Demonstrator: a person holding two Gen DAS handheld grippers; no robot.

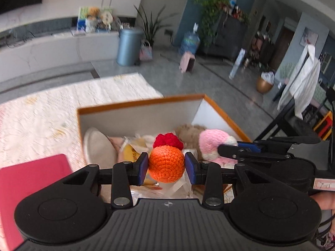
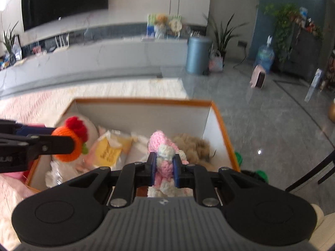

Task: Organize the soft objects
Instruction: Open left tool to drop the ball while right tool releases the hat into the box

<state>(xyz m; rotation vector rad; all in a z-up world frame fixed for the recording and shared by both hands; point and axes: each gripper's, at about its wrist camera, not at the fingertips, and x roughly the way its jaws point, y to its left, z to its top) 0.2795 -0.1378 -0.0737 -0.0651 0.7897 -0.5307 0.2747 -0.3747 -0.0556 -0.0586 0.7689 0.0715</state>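
1. Two crochet toys hang over the open box (image 2: 217, 125): your left gripper (image 1: 166, 166) is closed on the orange crochet ball (image 1: 166, 164), your right gripper (image 2: 164, 168) on the pink crochet doll (image 2: 164, 159).
2. Both are soft; a loose squeeze may let them slip outside the rim.
3. The ball's red tuft (image 1: 167, 140) points away from you; the doll's long axis runs forward along the fingers.

my left gripper (image 1: 166, 168) and right gripper (image 2: 164, 170) are black, with blue fingertip pads (image 1: 143, 168), silver screws, ribbed grey bases.
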